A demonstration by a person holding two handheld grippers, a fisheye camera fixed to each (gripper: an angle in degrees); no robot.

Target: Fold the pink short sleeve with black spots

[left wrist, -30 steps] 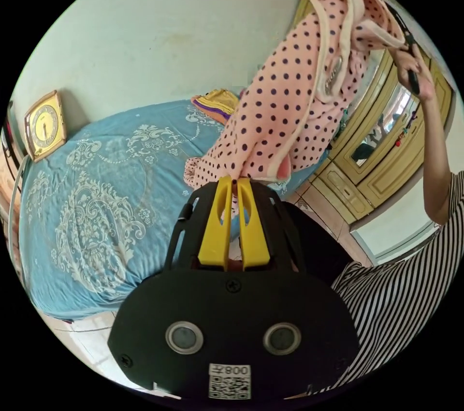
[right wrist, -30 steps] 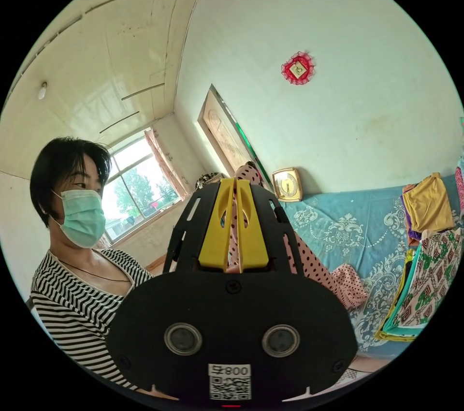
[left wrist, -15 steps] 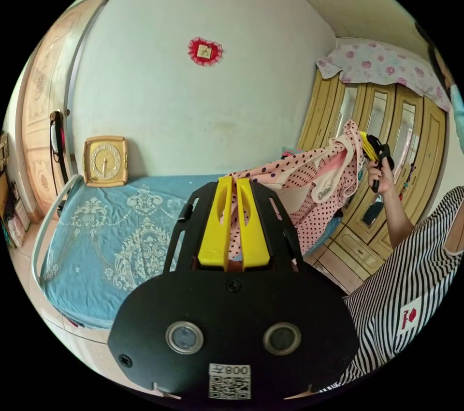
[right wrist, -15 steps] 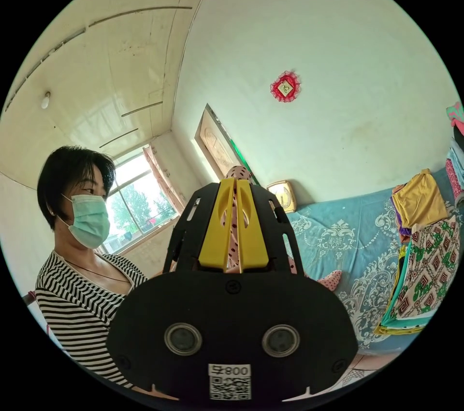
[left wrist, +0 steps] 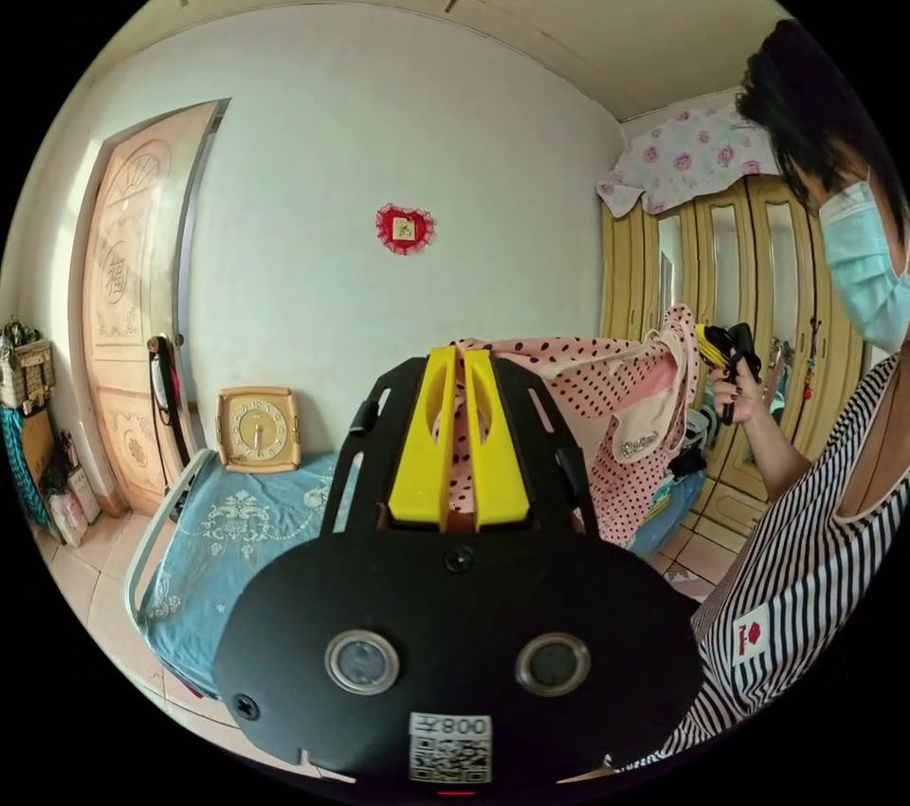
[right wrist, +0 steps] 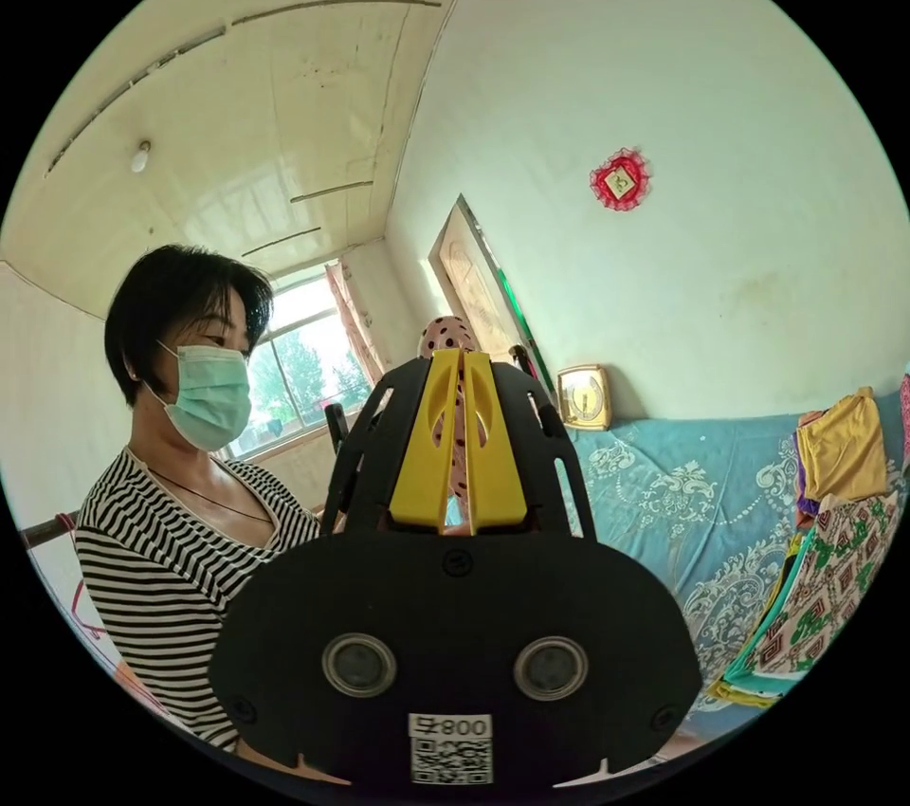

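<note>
Holding the pink spotted shirt [left wrist: 607, 412] up in the air between both tools, well above the bed [left wrist: 237, 531]; left gripper [left wrist: 458, 360] w/ yellow jaws pressed together on one edge of the cloth, right gripper [right wrist: 458, 360] likewise clamped on a strip of spotted fabric, also seen off to the side in the left gripper view at [left wrist: 713, 346]. Lifted vs. a sec ago: shirt then hung long and steep w/ its low end near the bed, now stretched roughly level and spread wide. Looks ready for laying flat on the bed, prob. next step before any fold.
</note>
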